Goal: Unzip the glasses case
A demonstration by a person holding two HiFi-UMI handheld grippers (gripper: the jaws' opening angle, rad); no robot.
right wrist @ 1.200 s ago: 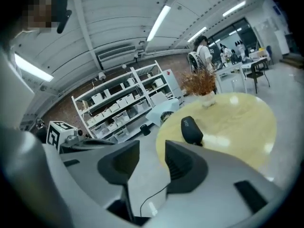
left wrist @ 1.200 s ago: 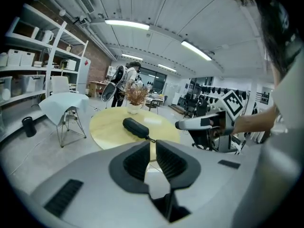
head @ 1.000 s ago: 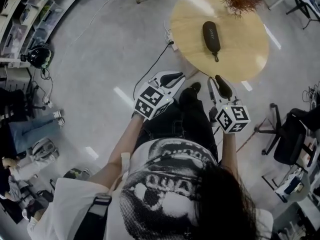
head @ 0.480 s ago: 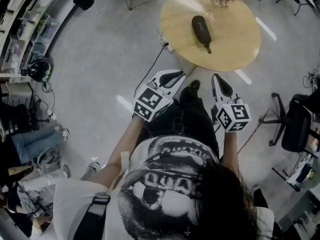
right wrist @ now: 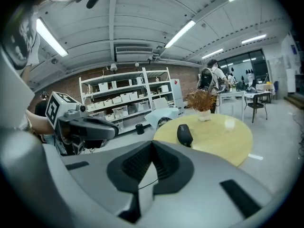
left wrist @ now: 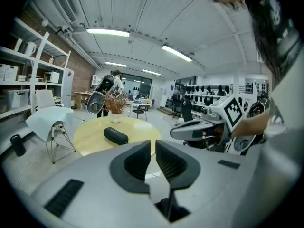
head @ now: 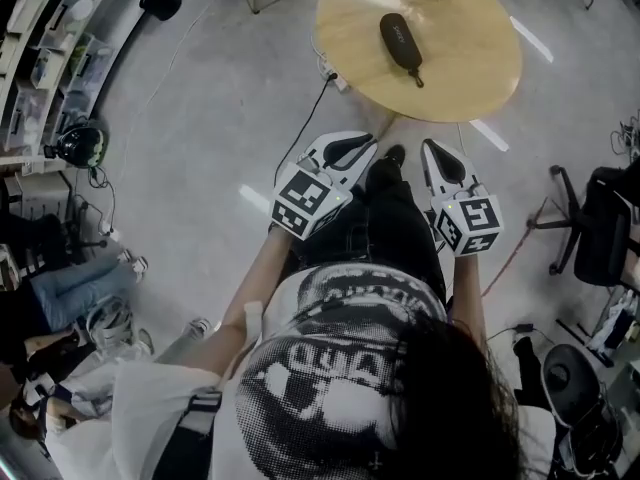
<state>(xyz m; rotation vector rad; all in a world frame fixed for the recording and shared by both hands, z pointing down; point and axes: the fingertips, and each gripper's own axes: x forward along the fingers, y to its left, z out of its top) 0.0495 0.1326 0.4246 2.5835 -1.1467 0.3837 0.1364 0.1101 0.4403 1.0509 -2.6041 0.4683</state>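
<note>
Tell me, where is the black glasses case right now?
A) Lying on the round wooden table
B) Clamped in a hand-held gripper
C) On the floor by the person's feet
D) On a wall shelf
A: the glasses case lies flat on the round table, out in front of the person, with nothing holding it.

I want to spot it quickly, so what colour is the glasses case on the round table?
The glasses case is black, against the pale wooden tabletop; it shows clearest in the head view.
</note>
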